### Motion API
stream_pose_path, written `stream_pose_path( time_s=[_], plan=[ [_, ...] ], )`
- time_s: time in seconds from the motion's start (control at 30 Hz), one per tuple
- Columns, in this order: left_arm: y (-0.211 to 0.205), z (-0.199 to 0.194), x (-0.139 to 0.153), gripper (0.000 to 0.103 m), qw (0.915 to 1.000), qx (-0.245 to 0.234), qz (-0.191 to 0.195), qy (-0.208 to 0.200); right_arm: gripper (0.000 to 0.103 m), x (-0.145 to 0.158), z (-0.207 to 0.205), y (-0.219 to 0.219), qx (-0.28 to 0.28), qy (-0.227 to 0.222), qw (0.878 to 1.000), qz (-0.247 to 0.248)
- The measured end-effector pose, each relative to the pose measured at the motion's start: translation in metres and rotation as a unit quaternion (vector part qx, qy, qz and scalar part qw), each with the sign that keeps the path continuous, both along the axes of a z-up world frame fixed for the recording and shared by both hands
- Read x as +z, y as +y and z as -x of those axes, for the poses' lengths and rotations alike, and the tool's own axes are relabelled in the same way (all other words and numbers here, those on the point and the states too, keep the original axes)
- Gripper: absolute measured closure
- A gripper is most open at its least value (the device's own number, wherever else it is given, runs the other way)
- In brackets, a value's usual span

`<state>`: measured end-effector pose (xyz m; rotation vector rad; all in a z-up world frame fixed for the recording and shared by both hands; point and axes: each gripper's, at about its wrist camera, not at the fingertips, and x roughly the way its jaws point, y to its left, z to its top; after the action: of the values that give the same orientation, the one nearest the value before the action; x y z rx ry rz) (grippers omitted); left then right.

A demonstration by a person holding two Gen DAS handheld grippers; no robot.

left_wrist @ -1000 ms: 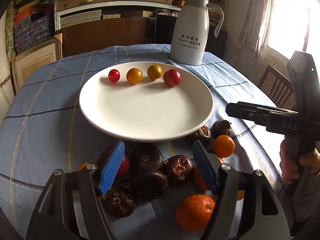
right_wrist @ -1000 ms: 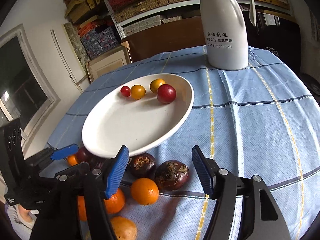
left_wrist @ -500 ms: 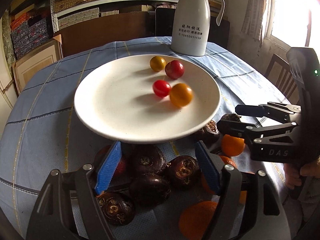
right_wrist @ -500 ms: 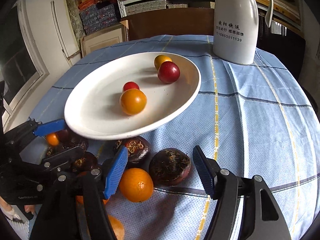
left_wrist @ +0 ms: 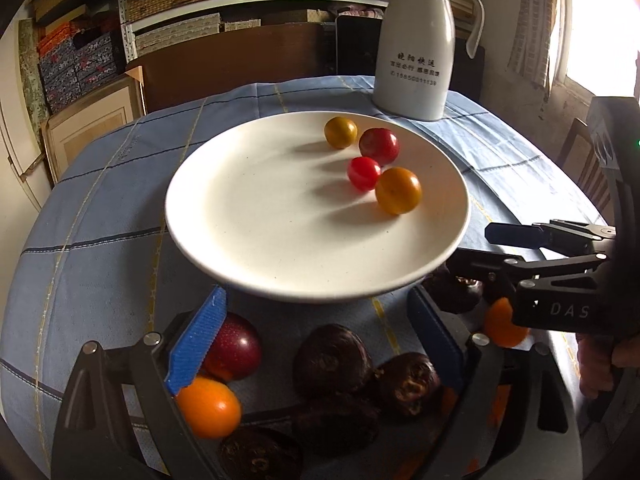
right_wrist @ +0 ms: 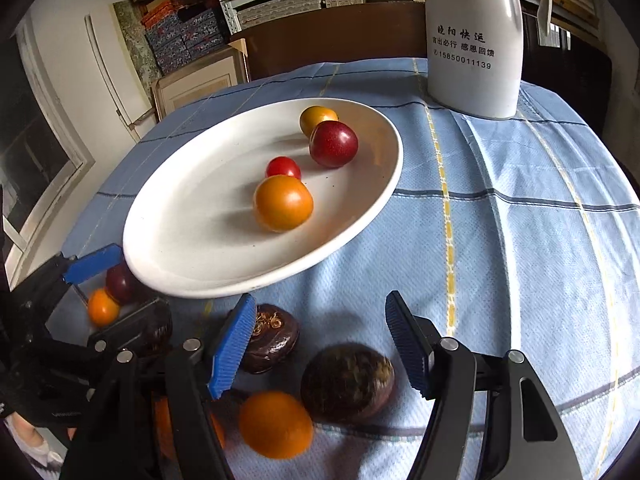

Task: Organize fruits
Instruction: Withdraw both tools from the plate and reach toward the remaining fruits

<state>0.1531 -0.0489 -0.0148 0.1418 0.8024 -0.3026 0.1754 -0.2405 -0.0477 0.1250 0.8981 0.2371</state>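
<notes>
Left wrist view: the white plate (left_wrist: 256,216) sits mid-worktop, presumably as the collecting dish, with four small fruits clustered at two o'clock on it: a yellow one (left_wrist: 340,132), a dark red one (left_wrist: 379,146), a small red one (left_wrist: 363,173) and an orange one (left_wrist: 398,191). Dark chestnut-like fruits (left_wrist: 331,356), a purple plum (left_wrist: 236,348) and an orange (left_wrist: 208,406) lie loose at six o'clock, just beside the plate rim, evidently awaiting sorting. The left tongs (left_wrist: 316,340) have just been opening and stand wide, straddling the dark fruits without pressing on any. Right wrist view: the right tongs (right_wrist: 320,344) stand about half open and empty, with a blurred dark fruit (right_wrist: 347,384) between the blue pads and untouched. Another dark fruit (right_wrist: 276,338) lies at nine o'clock of it, a second orange (right_wrist: 276,424) at seven. The white jug (right_wrist: 474,36) stands at twelve o'clock, well apart.
</notes>
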Motion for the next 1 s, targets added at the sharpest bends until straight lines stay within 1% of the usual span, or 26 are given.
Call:
stream_pose_path(
  time_s=[0.13, 0.27, 0.33, 0.43, 0.47, 0.53, 0.57, 0.67, 0.73, 0.87, 1.0],
  plan=[
    [0.012, 0.001, 0.005, 0.014, 0.9995, 0.0, 0.031, 0.005, 0.035, -0.001, -0.007, 0.002, 0.01, -0.003, 1.0, 0.002],
    [0.025, 0.015, 0.011, 0.014, 0.9995, 0.002, 0.031, -0.007, 0.035, 0.007, 0.011, 0.008, 0.036, -0.021, 0.999, 0.002],
    [0.034, 0.023, 0.015, 0.014, 0.9994, 0.008, 0.03, -0.016, 0.035, 0.006, 0.024, 0.017, 0.054, -0.029, 0.998, 0.019],
    [0.048, 0.031, 0.019, 0.014, 0.9988, 0.018, 0.041, -0.021, 0.035, 0.006, 0.034, 0.028, 0.067, -0.047, 0.995, 0.053],
    [0.051, 0.031, 0.019, 0.014, 0.9987, 0.022, 0.041, -0.021, 0.035, 0.006, 0.035, 0.03, 0.069, -0.049, 0.995, 0.057],
    [0.056, 0.031, 0.017, 0.014, 0.9987, 0.027, 0.038, -0.018, 0.035, 0.003, 0.034, 0.033, 0.064, -0.051, 0.994, 0.076],
    [0.058, 0.03, 0.016, 0.014, 0.9988, 0.028, 0.037, -0.017, 0.035, 0.002, 0.034, 0.033, 0.066, -0.052, 0.993, 0.078],
    [0.06, 0.032, 0.015, 0.014, 0.999, 0.03, 0.029, -0.015, 0.035, 0.003, 0.033, 0.035, 0.076, -0.051, 0.992, 0.085],
    [0.064, 0.035, 0.011, 0.014, 0.9992, 0.032, 0.021, -0.011, 0.034, 0.003, 0.036, 0.038, 0.091, -0.053, 0.989, 0.102],
    [0.069, 0.04, -0.003, 0.014, 0.9994, 0.034, 0.005, 0.008, 0.039, 0.003, 0.04, 0.036, 0.103, -0.05, 0.988, 0.107],
    [0.074, 0.041, -0.009, 0.014, 0.999, 0.039, -0.005, 0.019, 0.039, 0.003, 0.04, 0.035, 0.112, -0.046, 0.986, 0.11]
  ],
)
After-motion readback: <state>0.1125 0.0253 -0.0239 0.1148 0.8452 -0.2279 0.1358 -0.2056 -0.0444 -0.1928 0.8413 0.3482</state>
